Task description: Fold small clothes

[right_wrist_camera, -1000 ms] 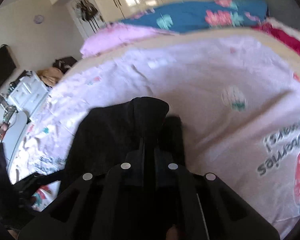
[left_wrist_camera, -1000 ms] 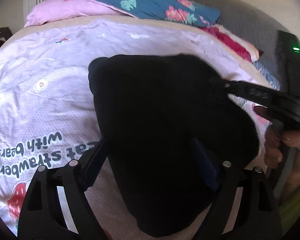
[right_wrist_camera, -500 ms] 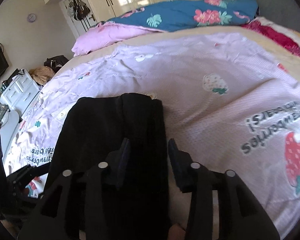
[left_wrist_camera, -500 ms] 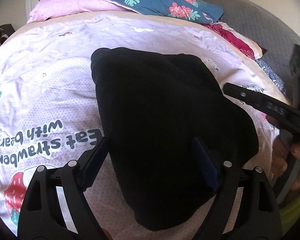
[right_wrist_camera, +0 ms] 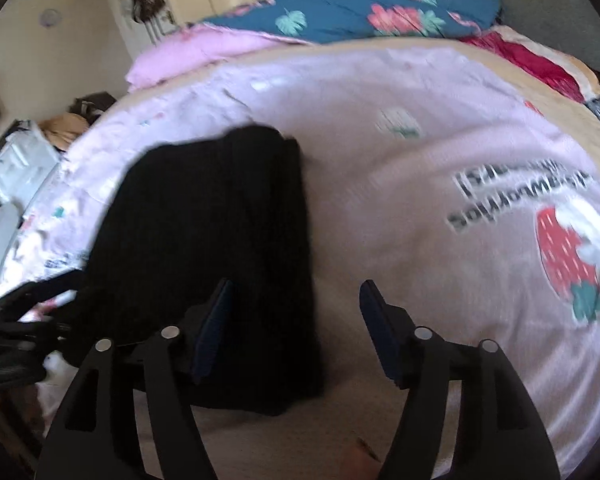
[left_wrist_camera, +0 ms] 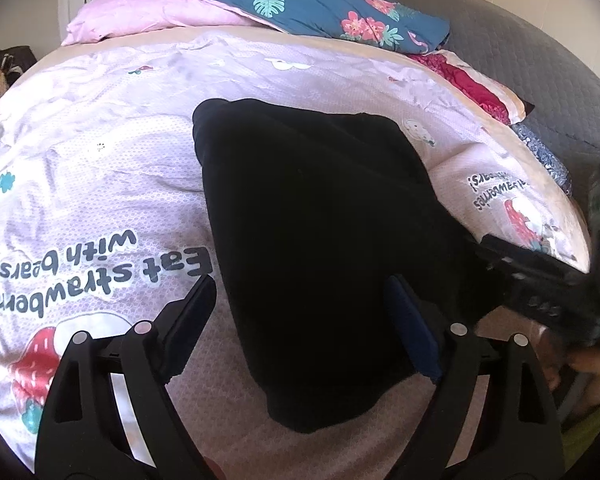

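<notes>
A black garment (left_wrist_camera: 320,220) lies folded on the pink strawberry bedsheet (left_wrist_camera: 100,160); it also shows in the right wrist view (right_wrist_camera: 212,232). My left gripper (left_wrist_camera: 300,304) is open, its fingers apart on either side of the garment's near end, holding nothing. My right gripper (right_wrist_camera: 296,304) is open and empty above the garment's right edge; its body shows at the right of the left wrist view (left_wrist_camera: 540,280).
A pink pillow (left_wrist_camera: 152,12) and a blue floral quilt (left_wrist_camera: 320,4) lie at the head of the bed. A red blanket (left_wrist_camera: 472,84) and grey headboard (left_wrist_camera: 520,60) are to the right. Clutter and a white cabinet (right_wrist_camera: 16,164) stand off the bed's left side.
My right gripper was shut on a fold of the black garment, then opened, let it go and drew back to the right. The garment now lies flat. The left gripper stayed open.
</notes>
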